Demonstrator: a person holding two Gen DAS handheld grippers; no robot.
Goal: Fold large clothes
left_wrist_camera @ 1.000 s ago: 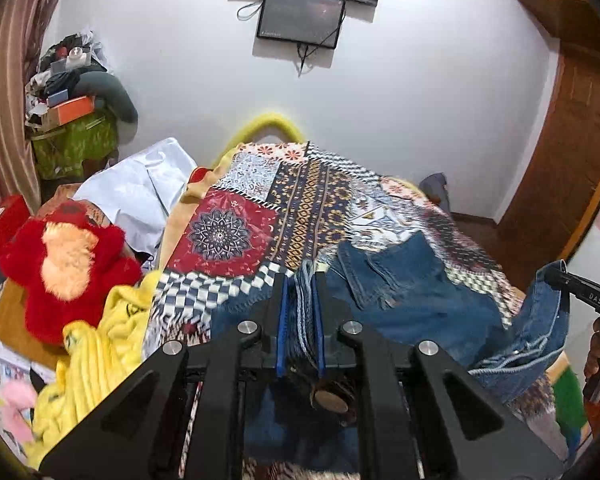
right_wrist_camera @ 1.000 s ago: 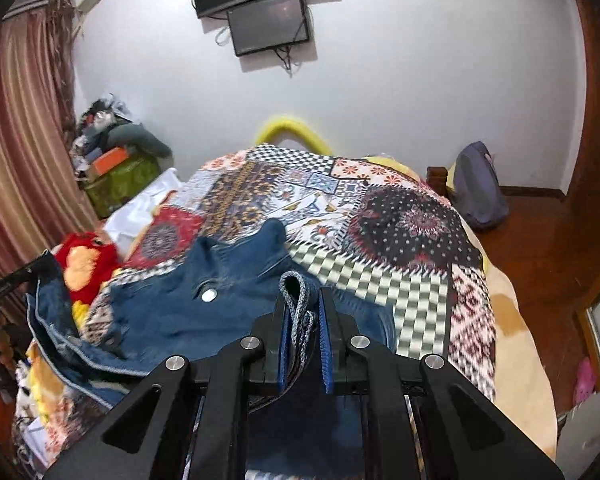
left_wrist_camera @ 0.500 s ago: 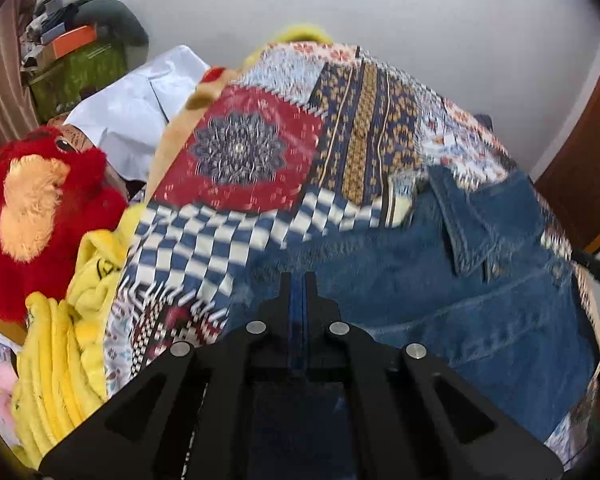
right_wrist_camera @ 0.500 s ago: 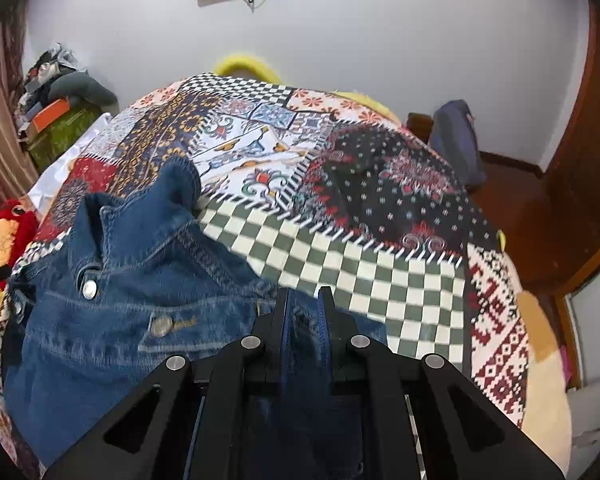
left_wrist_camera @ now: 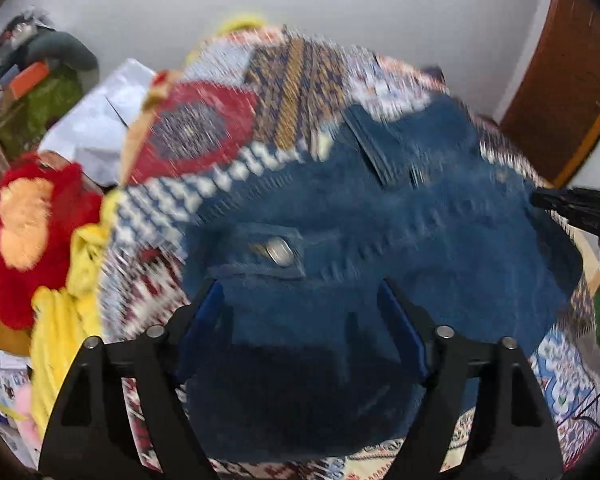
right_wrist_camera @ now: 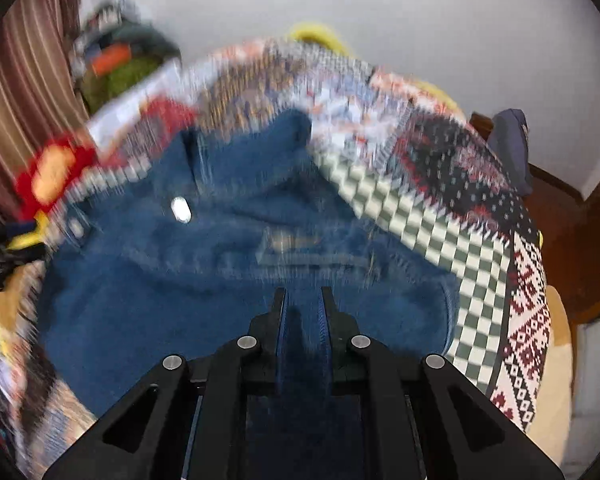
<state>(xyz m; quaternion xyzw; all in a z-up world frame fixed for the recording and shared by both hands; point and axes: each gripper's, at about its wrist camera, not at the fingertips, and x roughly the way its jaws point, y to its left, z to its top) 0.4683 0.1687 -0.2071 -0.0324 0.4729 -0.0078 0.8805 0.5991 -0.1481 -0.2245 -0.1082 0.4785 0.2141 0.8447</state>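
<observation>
Both tongs have let up since 0.5 s ago: left tongs [left_wrist_camera: 300,300] went from clamped on denim to jaws spread wide, w/ nothing between the blue pads; right tongs [right_wrist_camera: 302,304] show a narrow gap now, fabric right under/between the pads but blur too heavy, can't tell if they pinch it or not. Denim jacket [left_wrist_camera: 400,220] now lies spread on the bed's patchwork quilt [left_wrist_camera: 204,128], collar toward the far wall, chest pocket w/ metal button [left_wrist_camera: 279,251] just ahead of left tongs. Same jacket [right_wrist_camera: 220,248] in right wrist view covers the left-centre of the quilt [right_wrist_camera: 472,208]; checker patch bare to its right. Other rig's black frame [left_wrist_camera: 572,208] pokes in at the right edge of left view. Red plush toy [left_wrist_camera: 28,224] and yellow cloth [left_wrist_camera: 60,320] sit off the bed's left side, white sheet [left_wrist_camera: 96,128] behind them. Dark bag [right_wrist_camera: 512,140] on the floor by the far wall, right side. Both frames motion-blurred, fine detail n/a.
</observation>
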